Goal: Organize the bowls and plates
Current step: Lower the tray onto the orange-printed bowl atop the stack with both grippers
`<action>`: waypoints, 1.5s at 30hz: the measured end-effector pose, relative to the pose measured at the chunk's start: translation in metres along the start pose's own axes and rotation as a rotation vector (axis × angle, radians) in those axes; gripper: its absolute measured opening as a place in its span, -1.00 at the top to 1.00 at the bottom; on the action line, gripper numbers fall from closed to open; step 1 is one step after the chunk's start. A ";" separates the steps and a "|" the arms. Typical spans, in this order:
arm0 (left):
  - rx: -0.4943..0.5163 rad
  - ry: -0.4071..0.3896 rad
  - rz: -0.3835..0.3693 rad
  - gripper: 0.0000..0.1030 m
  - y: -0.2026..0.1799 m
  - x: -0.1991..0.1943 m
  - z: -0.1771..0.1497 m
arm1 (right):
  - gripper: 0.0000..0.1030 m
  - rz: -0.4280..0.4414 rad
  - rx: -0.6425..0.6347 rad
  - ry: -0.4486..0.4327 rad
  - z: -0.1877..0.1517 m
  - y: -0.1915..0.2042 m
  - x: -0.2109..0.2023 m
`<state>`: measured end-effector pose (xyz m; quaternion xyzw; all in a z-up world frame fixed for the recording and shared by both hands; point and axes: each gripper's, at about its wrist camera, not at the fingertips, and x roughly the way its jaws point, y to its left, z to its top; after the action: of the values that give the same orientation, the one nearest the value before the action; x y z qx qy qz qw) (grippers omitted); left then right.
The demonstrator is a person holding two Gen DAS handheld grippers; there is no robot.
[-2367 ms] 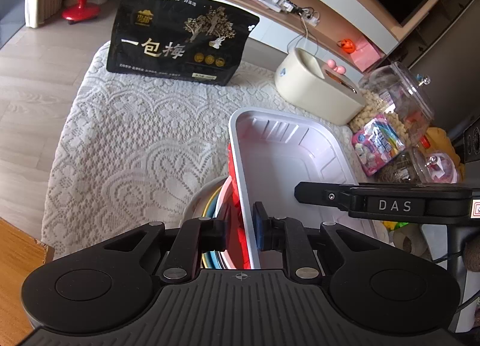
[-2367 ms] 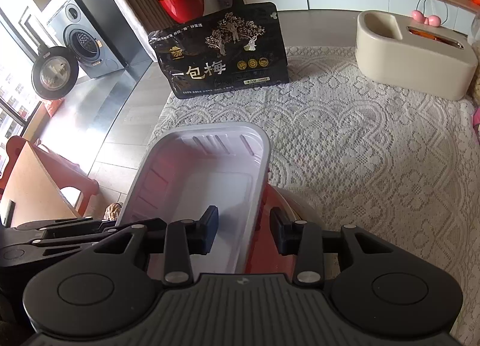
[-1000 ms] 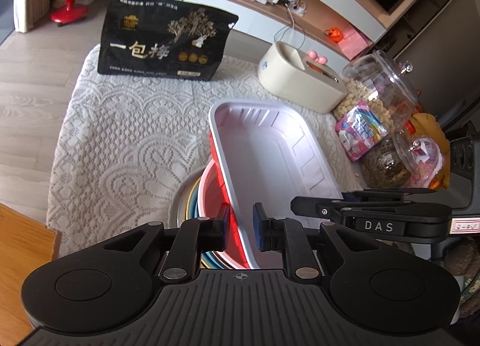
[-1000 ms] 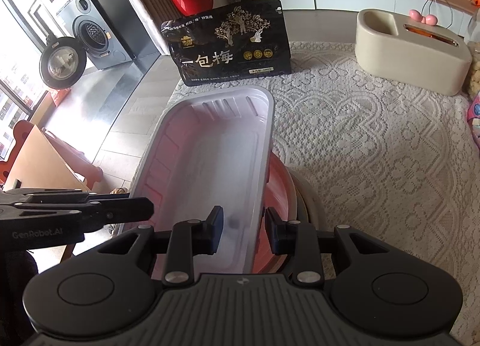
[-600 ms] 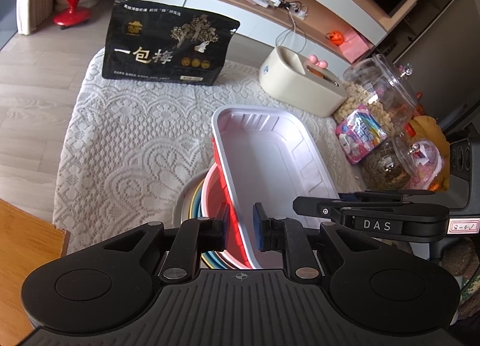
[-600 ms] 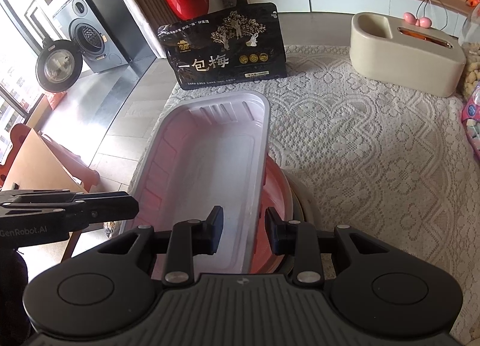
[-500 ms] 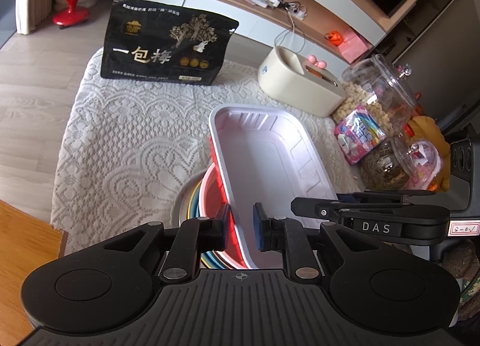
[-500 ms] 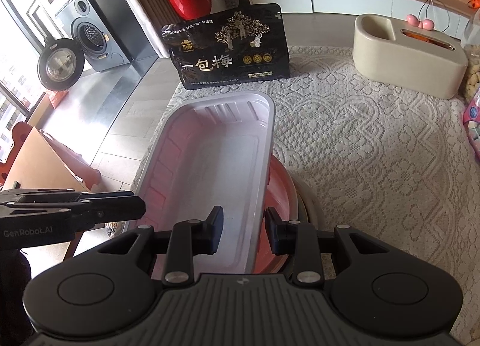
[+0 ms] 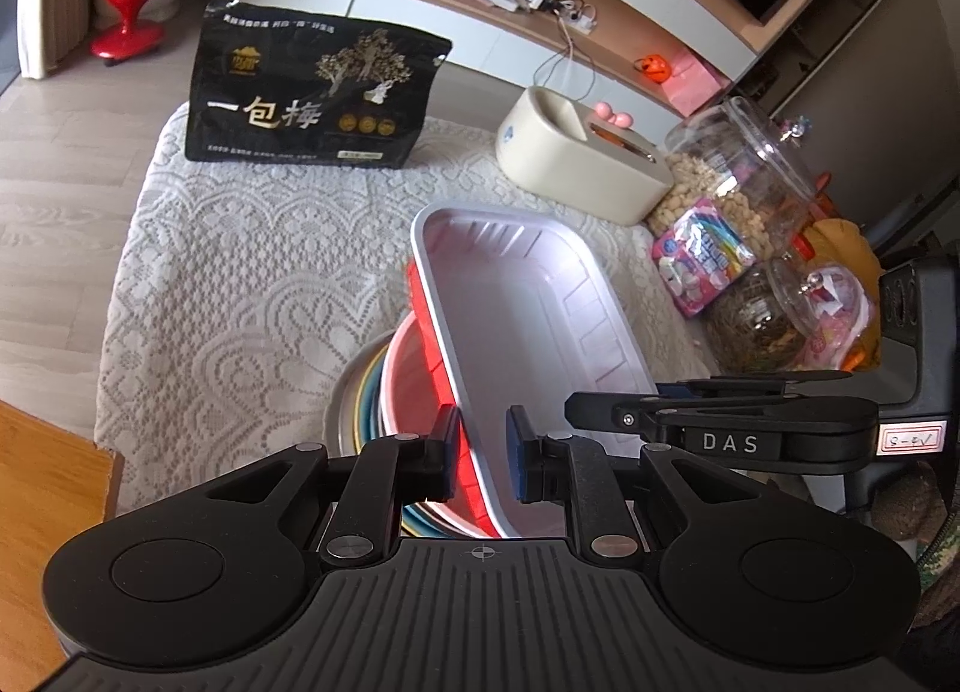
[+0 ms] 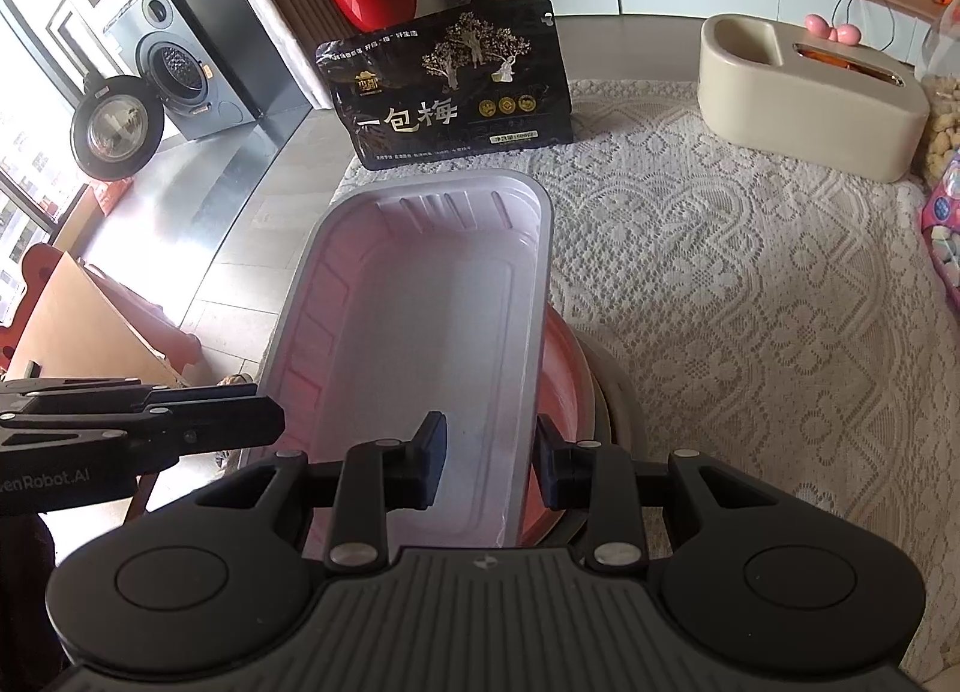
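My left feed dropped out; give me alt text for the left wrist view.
The left gripper clamps the near rim of a rectangular red-and-white tray sitting on stacked coloured bowls on a lace tablecloth. The right gripper reaches in from the right.

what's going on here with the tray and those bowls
A person is holding a rectangular tray with two tools, one on each long side. The left tool is shut on its left rim and the right tool on its right rim. The tray sits over a stack of bowls on the lace-covered table.
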<state>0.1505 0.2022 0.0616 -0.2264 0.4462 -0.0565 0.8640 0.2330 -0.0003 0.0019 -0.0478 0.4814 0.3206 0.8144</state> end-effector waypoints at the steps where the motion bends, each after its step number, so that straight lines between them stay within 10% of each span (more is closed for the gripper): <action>1: 0.005 -0.001 -0.001 0.65 -0.002 -0.001 0.000 | 0.41 0.002 0.003 -0.002 0.000 -0.001 -0.002; 45: 0.013 0.010 0.022 0.65 -0.004 -0.005 -0.003 | 0.41 0.030 0.015 -0.012 -0.011 -0.004 -0.013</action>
<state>0.1455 0.1991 0.0654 -0.2157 0.4528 -0.0511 0.8636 0.2227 -0.0136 0.0061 -0.0325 0.4795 0.3296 0.8126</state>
